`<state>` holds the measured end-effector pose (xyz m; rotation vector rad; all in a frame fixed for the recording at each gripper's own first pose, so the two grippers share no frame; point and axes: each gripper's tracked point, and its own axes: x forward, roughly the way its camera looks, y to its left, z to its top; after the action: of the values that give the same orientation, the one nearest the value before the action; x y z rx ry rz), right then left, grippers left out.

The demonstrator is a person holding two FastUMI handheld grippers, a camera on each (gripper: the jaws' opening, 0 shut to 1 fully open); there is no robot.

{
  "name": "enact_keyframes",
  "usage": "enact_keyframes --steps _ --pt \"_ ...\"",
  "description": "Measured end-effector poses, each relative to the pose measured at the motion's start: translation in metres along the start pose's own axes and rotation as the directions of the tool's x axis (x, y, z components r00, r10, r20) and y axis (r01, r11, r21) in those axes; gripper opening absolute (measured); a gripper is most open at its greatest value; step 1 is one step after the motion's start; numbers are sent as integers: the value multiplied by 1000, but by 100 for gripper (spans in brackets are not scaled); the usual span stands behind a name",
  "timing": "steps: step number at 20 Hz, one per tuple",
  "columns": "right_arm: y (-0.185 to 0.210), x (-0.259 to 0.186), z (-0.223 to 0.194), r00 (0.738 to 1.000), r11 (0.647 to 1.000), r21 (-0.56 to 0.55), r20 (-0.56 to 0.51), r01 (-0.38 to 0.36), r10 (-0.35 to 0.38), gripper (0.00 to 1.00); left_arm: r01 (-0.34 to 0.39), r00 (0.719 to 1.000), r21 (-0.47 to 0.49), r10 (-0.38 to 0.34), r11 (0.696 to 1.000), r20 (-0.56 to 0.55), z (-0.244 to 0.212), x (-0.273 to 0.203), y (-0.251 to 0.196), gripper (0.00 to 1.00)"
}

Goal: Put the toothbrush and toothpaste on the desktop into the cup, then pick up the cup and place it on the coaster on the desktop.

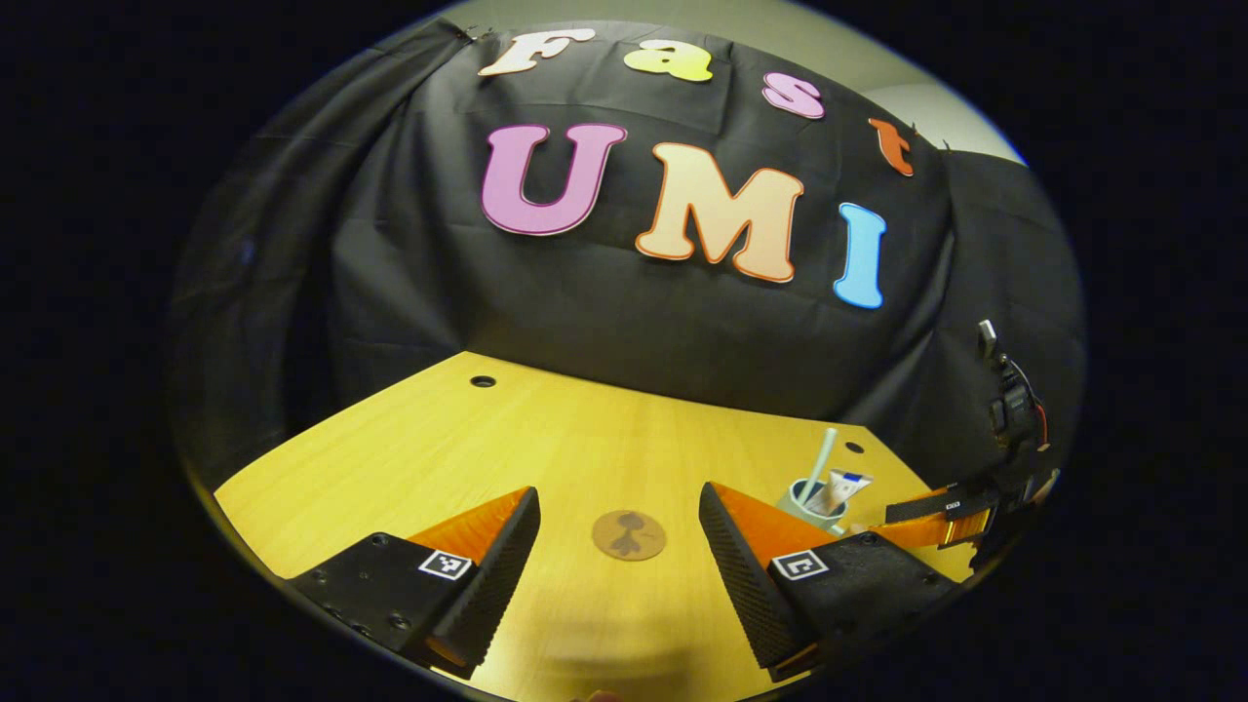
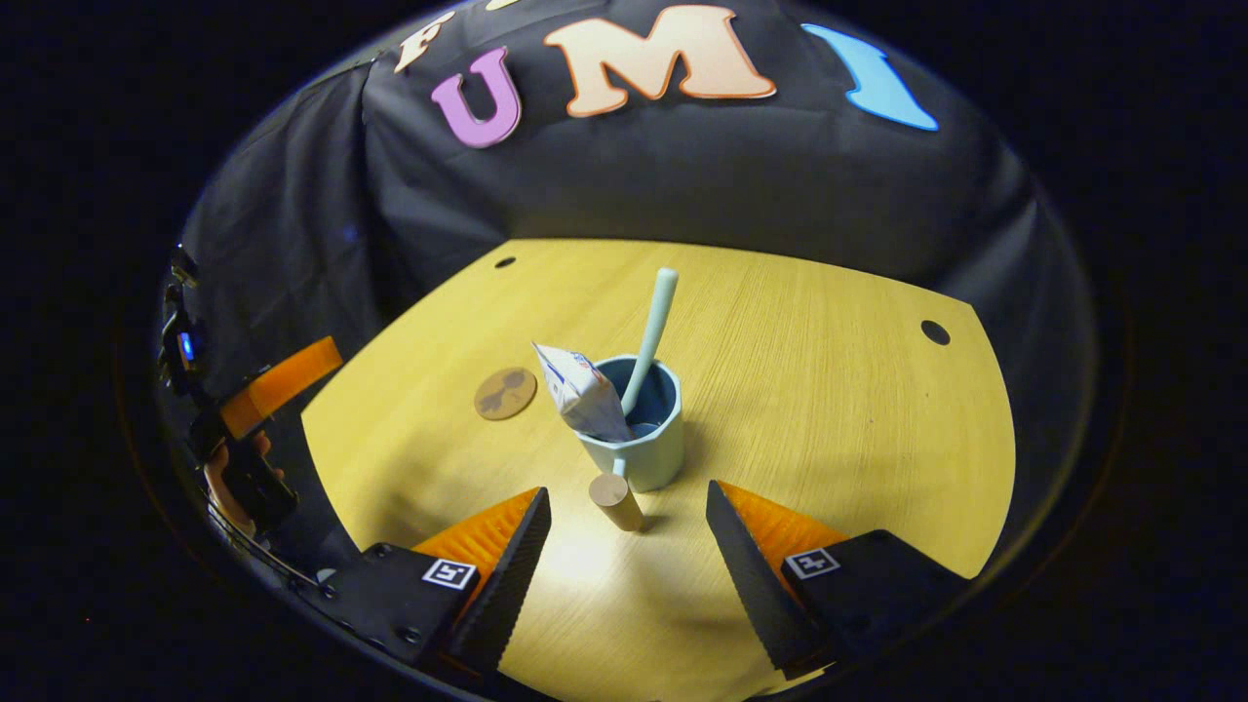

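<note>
We are seeing that the first part of the task is already done: the toothbrush (image 2: 651,331) and the toothpaste (image 2: 583,394) are both standing inside the cup (image 2: 639,444), leaning against its rim. What is left, in our judgement, is to pick up the cup and to set it on the coaster (image 2: 505,393), which is lying bare on the desktop (image 2: 829,390), near the cup and apart from it. In the right gripper view, the right gripper (image 2: 629,556) is hanging just in front of the cup with its jaws wide open and nothing between them; the cup's wooden handle (image 2: 615,499) is pointing toward the gap, just beyond the fingertips. In the left gripper view, the left gripper (image 1: 619,546) is also standing wide open and is holding nothing; the coaster is lying on the desktop between and just beyond its fingers, while the cup is sitting off to its right side, near the other gripper.
</note>
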<state>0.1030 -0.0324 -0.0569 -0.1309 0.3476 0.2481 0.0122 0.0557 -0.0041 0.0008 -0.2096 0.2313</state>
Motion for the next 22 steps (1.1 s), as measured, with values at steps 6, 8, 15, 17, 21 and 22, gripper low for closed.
enact_keyframes --steps 6,8,15,17,21,22 --pt "6 30 -2 986 999 -39 -162 27 -33 98 -49 989 0 48 999 -138 -44 -11 41 96" --pt "9 36 -4 974 999 -33 -224 24 -30 99 -62 983 15 63 998 -170 -54 -11 50 95" --pt "0 53 -18 914 995 -75 -394 69 -94 98 -78 961 32 84 996 -262 -84 -13 77 96" --pt "-1 57 -22 897 993 -84 -428 85 -113 94 -93 953 3 90 996 -289 -92 -17 84 96" --pt "-5 64 -24 876 987 -104 -457 122 -156 77 -119 939 -5 110 993 -325 -103 -22 100 96" --pt "-7 66 -25 871 985 -113 -461 128 -167 71 -126 936 0 118 992 -332 -105 -22 105 96"
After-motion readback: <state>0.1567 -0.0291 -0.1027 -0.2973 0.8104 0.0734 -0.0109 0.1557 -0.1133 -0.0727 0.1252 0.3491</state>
